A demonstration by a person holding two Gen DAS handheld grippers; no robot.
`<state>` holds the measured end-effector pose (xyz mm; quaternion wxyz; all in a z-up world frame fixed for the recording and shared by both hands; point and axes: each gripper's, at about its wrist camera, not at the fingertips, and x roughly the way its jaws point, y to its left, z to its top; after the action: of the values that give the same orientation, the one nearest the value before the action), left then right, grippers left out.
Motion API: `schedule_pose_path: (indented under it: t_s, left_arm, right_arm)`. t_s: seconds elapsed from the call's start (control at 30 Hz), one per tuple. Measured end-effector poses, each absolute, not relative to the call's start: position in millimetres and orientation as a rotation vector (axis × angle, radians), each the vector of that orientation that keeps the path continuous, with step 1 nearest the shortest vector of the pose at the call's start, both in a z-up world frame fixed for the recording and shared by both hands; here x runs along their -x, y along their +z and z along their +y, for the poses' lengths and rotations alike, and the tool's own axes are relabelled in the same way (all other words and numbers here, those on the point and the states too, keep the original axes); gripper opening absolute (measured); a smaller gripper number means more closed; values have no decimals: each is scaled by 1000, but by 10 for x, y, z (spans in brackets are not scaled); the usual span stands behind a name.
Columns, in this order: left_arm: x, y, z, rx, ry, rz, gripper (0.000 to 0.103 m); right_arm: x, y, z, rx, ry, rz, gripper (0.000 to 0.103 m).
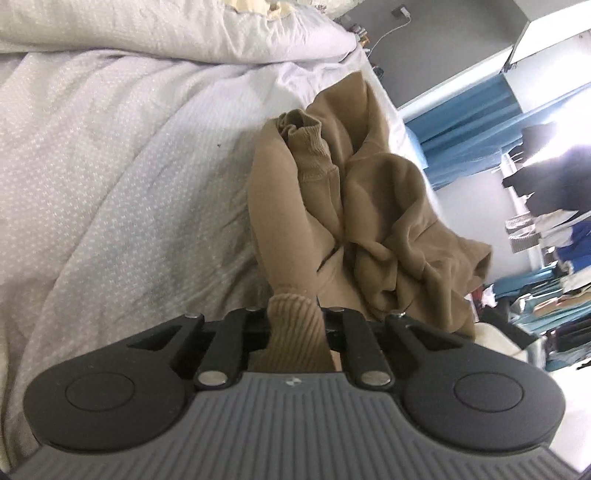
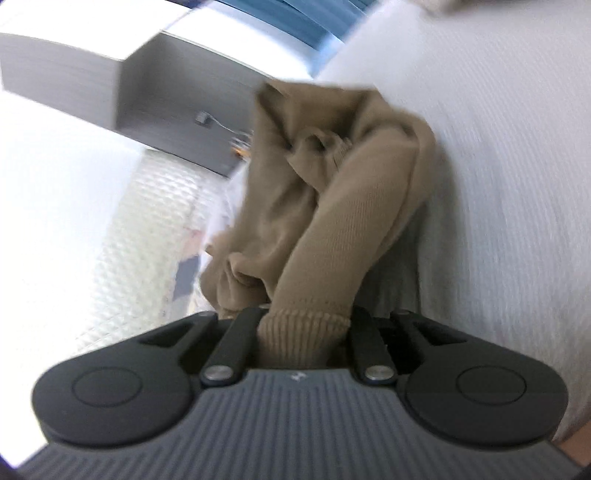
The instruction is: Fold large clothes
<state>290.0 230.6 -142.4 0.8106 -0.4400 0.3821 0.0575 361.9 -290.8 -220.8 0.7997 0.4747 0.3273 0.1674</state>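
- The left gripper has its jaws pressed together on a ribbed cuff of the tan sweatshirt, the knit bunched up between the black linkage bars
- From that pinch a sleeve runs straight ahead of the left gripper, and the crumpled body of the garment lies ahead and to its right
- A second ribbed band sticks up farther ahead in the heap
- The garment rests on a pale dotted bedspread spreading ahead and left of the gripper, with a pillow beyond
- The right gripper is likewise clamped on a ribbed cuff, its sleeve stretching ahead into the bunched sweatshirt
- Right of this gripper lies the bedspread; the view is blurred
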Motion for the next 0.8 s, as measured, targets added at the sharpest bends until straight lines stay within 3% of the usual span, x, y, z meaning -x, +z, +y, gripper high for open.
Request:
schedule_pose_path:
  t_s: [0.27, 0.53, 0.8]
  left_arm:
    - [-2481, -982, 2266, 918, 57, 768, 12]
    - [-1436, -509, 2223, 869, -96, 708, 12]
    - [-681, -623, 2218, 961, -126, 686, 12]
  right_arm:
    - [-3164, -1839, -3121, -1004, 439, 610, 12]
    - [-2413, -1460, -3456, -1024, 540, 601, 12]
    - [-1949, -1414, -3555, -1055, 547, 626, 13]
